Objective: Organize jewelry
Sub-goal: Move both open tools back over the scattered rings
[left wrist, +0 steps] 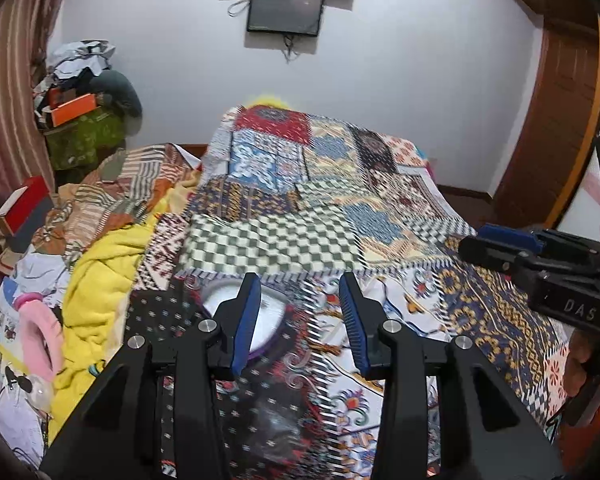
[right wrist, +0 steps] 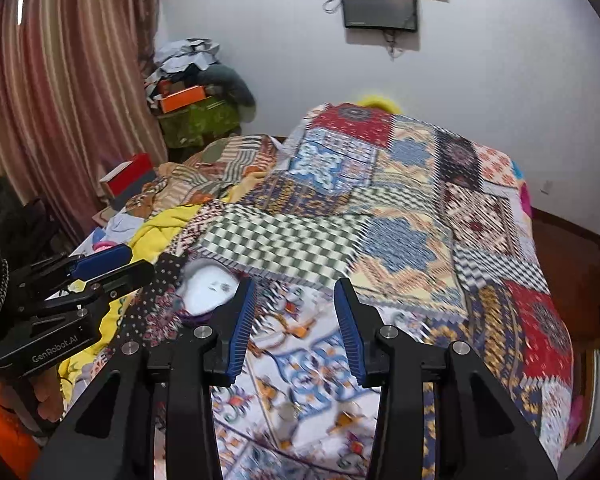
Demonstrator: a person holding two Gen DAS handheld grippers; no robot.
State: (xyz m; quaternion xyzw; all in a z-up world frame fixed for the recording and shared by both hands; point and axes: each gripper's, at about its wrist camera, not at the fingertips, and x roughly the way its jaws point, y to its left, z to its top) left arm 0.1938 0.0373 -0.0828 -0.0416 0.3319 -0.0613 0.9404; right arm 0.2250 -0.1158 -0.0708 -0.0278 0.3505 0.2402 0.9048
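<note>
Two handheld black two-finger grippers with blue ribbed pads are raised above a bed covered by a multicoloured patchwork quilt (left wrist: pixel 300 216), both aimed forward along it. The left gripper (left wrist: pixel 300 320) has its fingers spread with nothing between them; its left pad partly covers a round white dish with a purple rim (left wrist: pixel 268 316) that rests on the quilt just ahead. In the right wrist view the right gripper (right wrist: pixel 296 320) likewise holds its fingers apart and empty, and the same white dish appears at its left (right wrist: pixel 208 288), carrying small dark specks that may be jewelry; blur prevents confirming this. A small pale object (right wrist: pixel 287 412) lies on the quilt between the right gripper's arms, too smeared to identify. The dish appears to serve as the collection point, set on the flat near part of the quilt within reach of both tools. The spread fingers suggest an approach stance: either tool can descend on a piece without first releasing anything. Both views are motion-blurred, so fine positions are uncertain. Loose yellow cloth (left wrist: pixel 100 264) and household clutter lie on the left side, well apart from the dish.
</note>
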